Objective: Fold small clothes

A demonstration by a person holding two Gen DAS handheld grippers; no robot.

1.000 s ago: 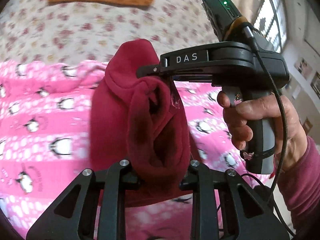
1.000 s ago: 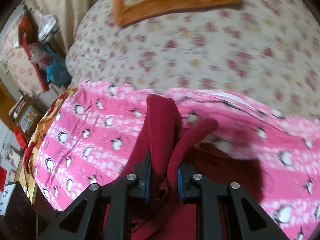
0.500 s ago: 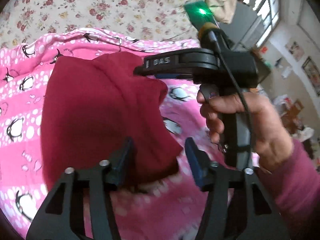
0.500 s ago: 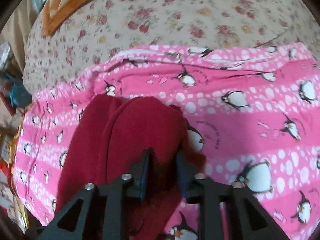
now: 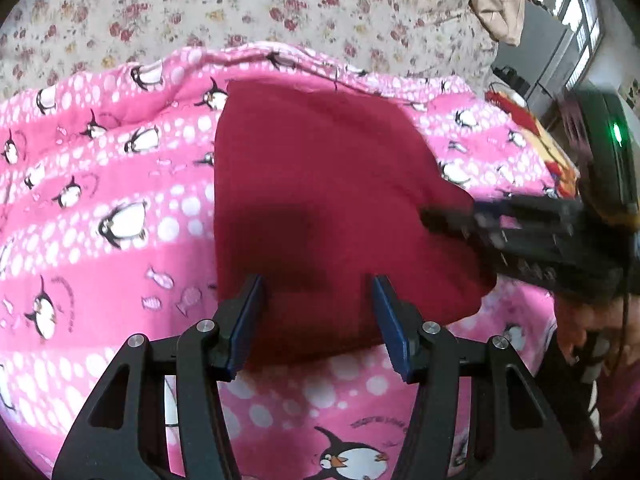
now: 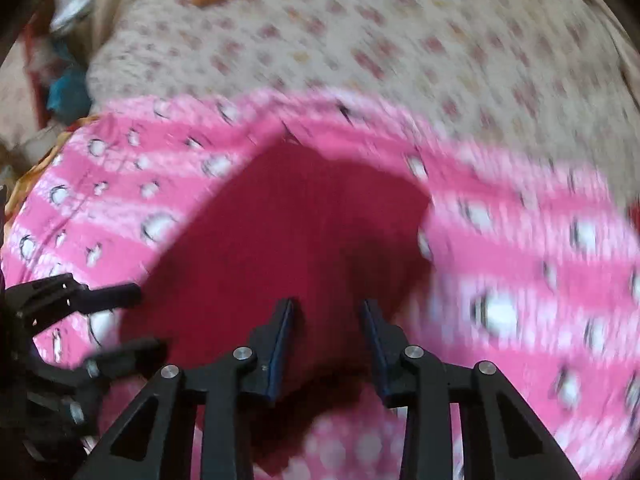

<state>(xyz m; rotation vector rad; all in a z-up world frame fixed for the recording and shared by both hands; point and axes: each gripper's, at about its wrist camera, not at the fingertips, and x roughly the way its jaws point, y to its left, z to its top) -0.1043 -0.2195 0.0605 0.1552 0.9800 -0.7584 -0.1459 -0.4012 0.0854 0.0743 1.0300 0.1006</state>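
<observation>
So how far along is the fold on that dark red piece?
Done: the red garment lies doubled over, flat on the penguin blanket. In hand: nothing; the left gripper is open above it, and the right gripper's jaws are closing with no cloth pinched. Left: any further fold or tidying.

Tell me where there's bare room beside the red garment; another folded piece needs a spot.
Free: penguin blanket left of the red garment, and the floral bedspread beyond it. Crowded: the garment's right edge, where the right gripper sits, and its near edge by the left gripper.
</observation>
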